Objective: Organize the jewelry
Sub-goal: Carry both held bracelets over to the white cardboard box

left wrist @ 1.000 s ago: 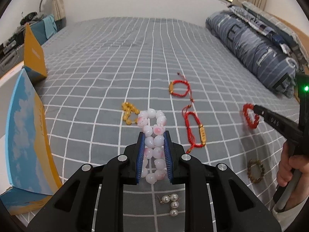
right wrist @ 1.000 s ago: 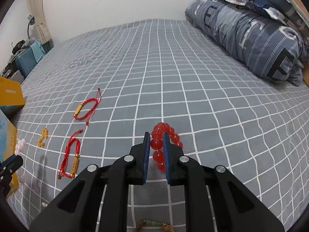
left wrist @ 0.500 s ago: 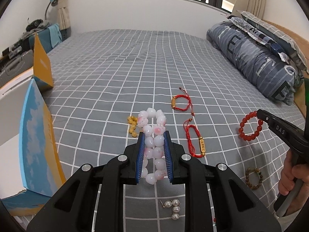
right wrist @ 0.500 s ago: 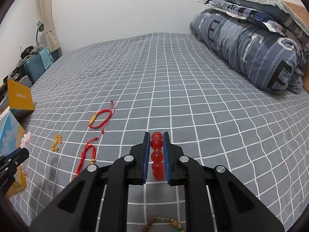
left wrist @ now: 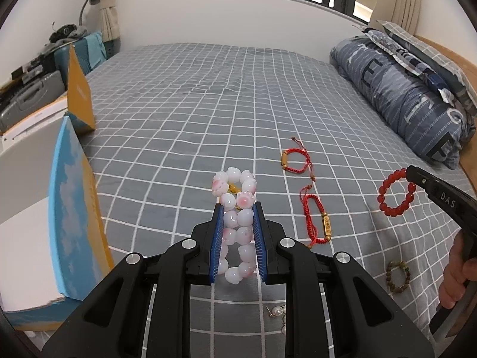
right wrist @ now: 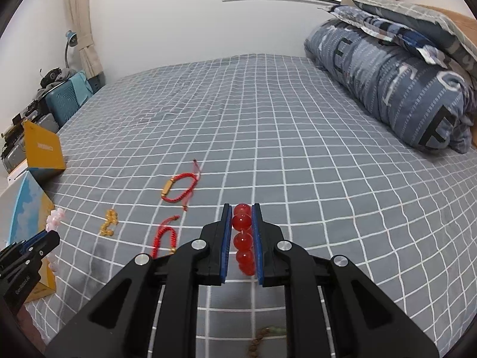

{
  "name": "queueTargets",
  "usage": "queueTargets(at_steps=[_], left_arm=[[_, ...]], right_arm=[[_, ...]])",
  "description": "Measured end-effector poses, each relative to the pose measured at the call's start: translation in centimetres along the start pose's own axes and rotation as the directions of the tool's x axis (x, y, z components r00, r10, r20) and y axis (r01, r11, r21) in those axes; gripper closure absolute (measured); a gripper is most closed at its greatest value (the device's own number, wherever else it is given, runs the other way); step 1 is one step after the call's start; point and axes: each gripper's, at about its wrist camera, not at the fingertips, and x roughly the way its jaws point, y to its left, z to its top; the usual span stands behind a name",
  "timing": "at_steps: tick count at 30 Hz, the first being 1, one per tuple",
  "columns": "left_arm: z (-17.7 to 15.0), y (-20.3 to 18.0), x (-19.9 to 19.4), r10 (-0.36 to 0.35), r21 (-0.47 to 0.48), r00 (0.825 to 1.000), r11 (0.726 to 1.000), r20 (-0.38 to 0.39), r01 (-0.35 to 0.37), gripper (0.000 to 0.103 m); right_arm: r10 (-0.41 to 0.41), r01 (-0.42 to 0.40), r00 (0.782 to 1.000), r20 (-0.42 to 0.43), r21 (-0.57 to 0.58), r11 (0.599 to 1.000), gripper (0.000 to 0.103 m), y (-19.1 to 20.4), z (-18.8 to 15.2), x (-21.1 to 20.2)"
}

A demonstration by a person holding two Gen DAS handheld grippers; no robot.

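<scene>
My left gripper (left wrist: 237,208) is shut on a pink-and-white bead bracelet (left wrist: 235,223) and holds it above the grey checked bed (left wrist: 208,104). My right gripper (right wrist: 241,211) is shut on a red bead bracelet (right wrist: 243,238), lifted off the bed; it also shows in the left wrist view (left wrist: 396,194). On the bed lie two red cord bracelets with gold charms (left wrist: 295,161) (left wrist: 317,219), a yellow bead piece (right wrist: 108,223), a brown bead bracelet (left wrist: 398,274) and pearl earrings (left wrist: 278,311).
An open blue-and-orange box (left wrist: 71,208) with a white inside stands at the left bed edge. A second orange box (left wrist: 79,89) stands behind it. A folded blue quilt with pillows (left wrist: 417,95) lies along the right side.
Both grippers have risen from the bed, each carrying its bracelet. The red bead bracelet now hangs clear of the sheet.
</scene>
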Motion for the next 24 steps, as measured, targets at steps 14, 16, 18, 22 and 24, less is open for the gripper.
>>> queueTargets(at_steps=[14,16,18,22,24], left_arm=[[3.1,7.5,-7.2,0.1,-0.11,0.995,0.989,0.025,-0.096,0.084],[3.1,9.4,-8.5,0.122,-0.131,0.992,0.984,0.028,-0.117,0.084],[2.9,11.8,-10.1,0.157,-0.15,0.987,0.977,0.027,-0.151,0.084],[1.9,16.5,-12.3,0.221,-0.203,0.975,0.955,0.003,-0.215,0.084],[1.1,19.1,-13.5,0.252,-0.231,0.968,0.941,-0.013,-0.248,0.084]], right_arm=[[0.078,-0.074,0.996,0.037,-0.097,0.993,0.091,9.8,4.8,-4.6],[0.108,-0.102,0.993,0.048,-0.113,0.988,0.091,12.1,5.2,-5.7],[0.14,-0.133,0.989,0.049,-0.131,0.983,0.091,14.6,5.3,-6.5],[0.234,-0.23,0.972,0.008,-0.151,0.962,0.091,19.4,5.2,-7.4],[0.258,-0.255,0.966,-0.006,-0.179,0.95,0.091,22.1,4.7,-7.7]])
